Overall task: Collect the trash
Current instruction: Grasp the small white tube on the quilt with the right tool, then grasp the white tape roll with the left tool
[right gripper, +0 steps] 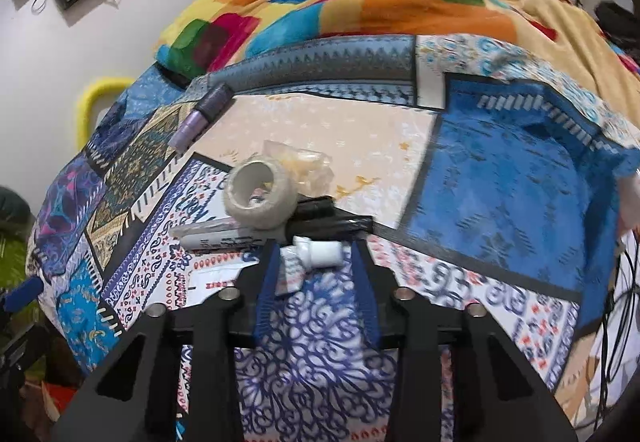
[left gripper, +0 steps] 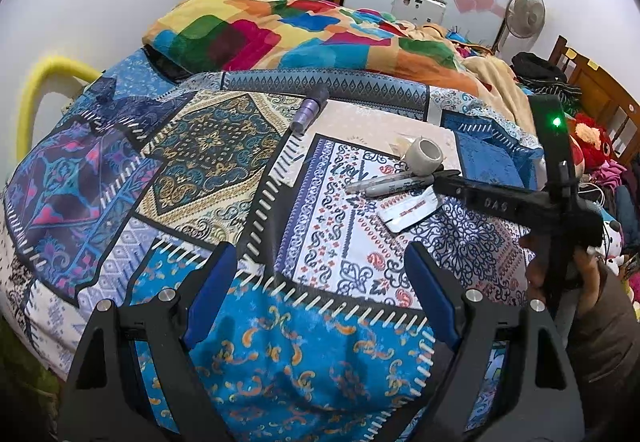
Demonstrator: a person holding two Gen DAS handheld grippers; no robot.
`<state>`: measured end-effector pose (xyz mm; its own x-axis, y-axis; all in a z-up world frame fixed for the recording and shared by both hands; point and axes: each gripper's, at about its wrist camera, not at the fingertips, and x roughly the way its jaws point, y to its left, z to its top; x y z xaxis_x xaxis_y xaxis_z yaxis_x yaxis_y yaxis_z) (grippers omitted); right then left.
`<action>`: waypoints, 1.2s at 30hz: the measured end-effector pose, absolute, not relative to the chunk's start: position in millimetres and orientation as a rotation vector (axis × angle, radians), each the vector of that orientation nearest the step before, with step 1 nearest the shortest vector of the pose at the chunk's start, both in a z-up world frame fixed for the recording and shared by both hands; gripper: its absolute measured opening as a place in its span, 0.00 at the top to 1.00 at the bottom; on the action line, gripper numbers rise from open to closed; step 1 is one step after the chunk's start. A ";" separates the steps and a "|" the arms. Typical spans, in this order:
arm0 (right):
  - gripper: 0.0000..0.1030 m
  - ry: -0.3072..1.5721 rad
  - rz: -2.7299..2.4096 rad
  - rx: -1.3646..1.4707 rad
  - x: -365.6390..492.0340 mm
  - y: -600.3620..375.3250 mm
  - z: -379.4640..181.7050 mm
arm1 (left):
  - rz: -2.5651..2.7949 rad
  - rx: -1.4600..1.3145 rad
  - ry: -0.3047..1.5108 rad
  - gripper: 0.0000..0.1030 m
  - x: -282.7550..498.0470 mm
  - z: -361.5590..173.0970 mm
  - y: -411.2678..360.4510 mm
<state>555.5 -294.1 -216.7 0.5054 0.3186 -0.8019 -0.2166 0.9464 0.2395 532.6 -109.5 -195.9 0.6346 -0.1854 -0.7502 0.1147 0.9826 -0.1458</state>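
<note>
The left gripper (left gripper: 316, 274) sits nearest the lens in its own view, jaws spread wide over the patchwork bedspread (left gripper: 224, 178) and holding nothing. It hovers at the near edge of the bed, well apart from the clutter.

The right gripper (right gripper: 316, 242) is further in, its jaws partly open and set either side of a small white-capped tube (right gripper: 320, 252), which lies on a flat sachet (right gripper: 290, 274). Contact between pads and tube cannot be confirmed, so the tube appears bracketed, not yet gripped.

The trash lies in one tight cluster on the right half of the bedspread. Just beyond the tube lie a black marker (right gripper: 328, 220) and a grey marker (right gripper: 216, 236), with a tape roll (right gripper: 260, 198) resting against them and a crumpled clear wrapper (right gripper: 304, 162) behind the roll. A purple cylinder (right gripper: 200, 114) lies apart, far left.

Risks noted:
- The tube is short, round and smooth; closing off-centre would likely squirt it forward into the markers.
- The sachet beneath may be pinched along with the tube, or slide and carry the tube off.
- The soft bedding gives under pressure, so pressing down could tip the tape roll or roll the markers away.
- The right wrist view is motion-blurred, so the alignment is uncertain.
</note>
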 end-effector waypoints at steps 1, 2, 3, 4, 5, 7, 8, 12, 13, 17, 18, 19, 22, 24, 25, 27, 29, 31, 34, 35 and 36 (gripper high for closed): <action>0.79 0.978 0.316 0.102 553.9 -293.4 -216.7 | -0.178 -0.086 0.866 0.17 534.9 -195.1 -111.0; 0.79 0.971 0.319 0.096 552.1 -293.9 -216.9 | -0.184 -0.085 0.861 0.17 537.3 -193.3 -113.4; 0.79 0.970 0.325 0.100 549.8 -294.8 -216.9 | -0.194 -0.086 0.854 0.17 540.7 -190.4 -117.1; 0.80 0.970 0.328 0.106 547.1 -296.6 -216.7 | -0.201 -0.087 0.852 0.17 543.2 -188.3 -120.3; 0.80 0.970 0.327 0.106 545.7 -298.0 -216.8 | -0.212 -0.089 0.853 0.17 546.9 -186.6 -124.5; 0.80 0.961 0.307 0.098 538.3 -304.0 -214.9 | -0.239 -0.086 0.856 0.17 556.5 -184.0 -136.0; 0.80 0.958 0.302 0.099 536.7 -306.5 -213.9 | -0.254 -0.078 0.856 0.17 562.0 -183.7 -143.4; 0.80 0.937 0.252 0.116 522.1 -326.8 -206.1 | -0.307 -0.077 0.879 0.17 583.4 -190.1 -171.8; 0.80 0.931 0.236 0.115 521.1 -330.4 -204.5 | -0.323 -0.082 0.888 0.17 591.1 -193.8 -179.8; 0.80 0.905 0.185 0.136 512.9 -354.1 -196.4 | -0.338 -0.052 0.898 0.18 616.1 -206.5 -203.2; 0.80 0.901 0.176 0.147 512.4 -360.4 -194.8 | -0.335 -0.041 0.899 0.19 624.1 -210.3 -209.4; 0.80 0.895 0.166 0.147 512.3 -364.6 -193.4 | -0.337 -0.042 0.903 0.21 627.9 -212.2 -212.0; 0.80 0.875 0.134 0.142 512.3 -372.7 -190.8 | -0.364 -0.068 0.923 0.28 644.7 -220.6 -222.0; 0.80 0.872 0.121 0.148 511.4 -376.1 -192.0 | -0.372 -0.081 0.938 0.33 653.7 -225.1 -226.8; 0.80 0.869 0.115 0.148 510.1 -377.2 -192.5 | -0.372 -0.081 0.943 0.36 658.4 -227.0 -229.6; 0.80 0.864 0.106 0.150 507.1 -379.6 -193.2 | -0.369 -0.069 0.944 0.54 662.8 -229.1 -233.6; 0.80 0.860 0.103 0.156 503.8 -381.2 -193.5 | -0.374 -0.049 0.947 0.64 665.5 -231.4 -237.9; 0.80 0.860 0.102 0.159 502.2 -381.1 -193.7 | -0.372 -0.044 0.940 0.64 661.1 -229.5 -237.6; 0.80 0.858 0.099 0.157 500.5 -380.2 -190.9 | -0.382 -0.052 0.931 0.64 650.6 -220.6 -232.6; 0.80 0.856 0.100 0.159 499.4 -379.9 -188.6 | -0.380 -0.053 0.925 0.64 646.4 -216.2 -230.6; 0.80 0.853 0.101 0.162 497.4 -379.7 -185.4 | -0.379 -0.053 0.919 0.64 641.2 -210.4 -227.8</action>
